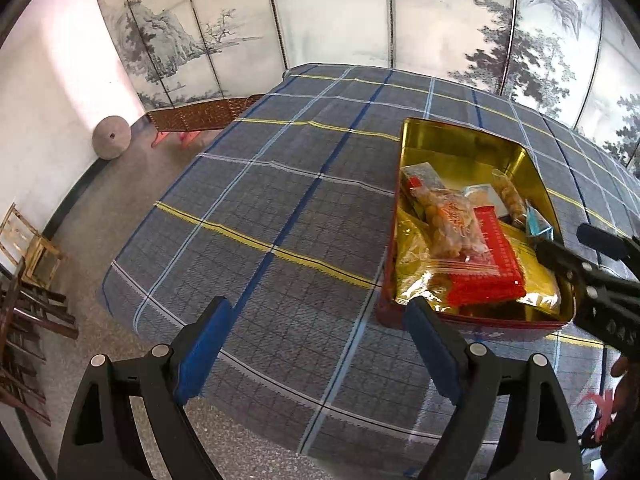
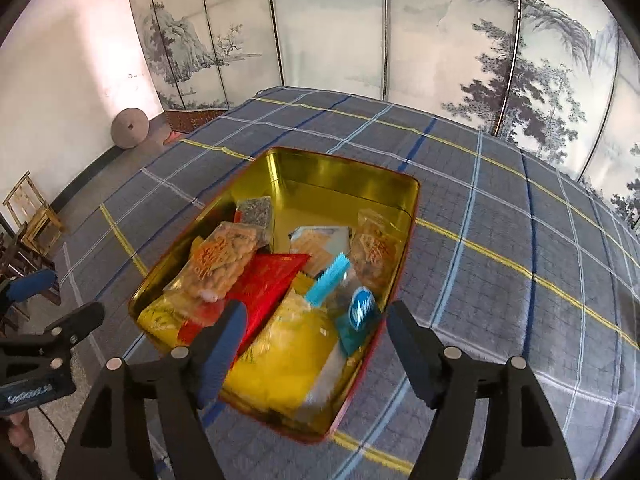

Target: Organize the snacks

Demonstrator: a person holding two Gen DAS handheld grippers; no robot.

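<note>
Right wrist view: right gripper point(image 2: 308, 344) spread wide w/ nothing between the pads, hovering over the near end of the gold tin point(image 2: 352, 178). Tin sits mid-table on the plaid cloth point(image 2: 500, 248), snacks piled inside; the blue packet point(image 2: 362, 310) is blurred. Left gripper point(image 1: 316, 344) also wide & empty, tin at its 2 o'clock. Yellow bag point(image 2: 288, 360) partly hidden by a finger.

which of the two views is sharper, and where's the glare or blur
Left wrist view: sharp, the red packet and clear peanut bag crisp in the gold tin, whose inner walls glare brightly. Right wrist view: softer, with motion smear on the yellow packet and blue-and-white packet near the lens. Both: fisheye bends the painted folding screen and plaid tablecloth.
</note>
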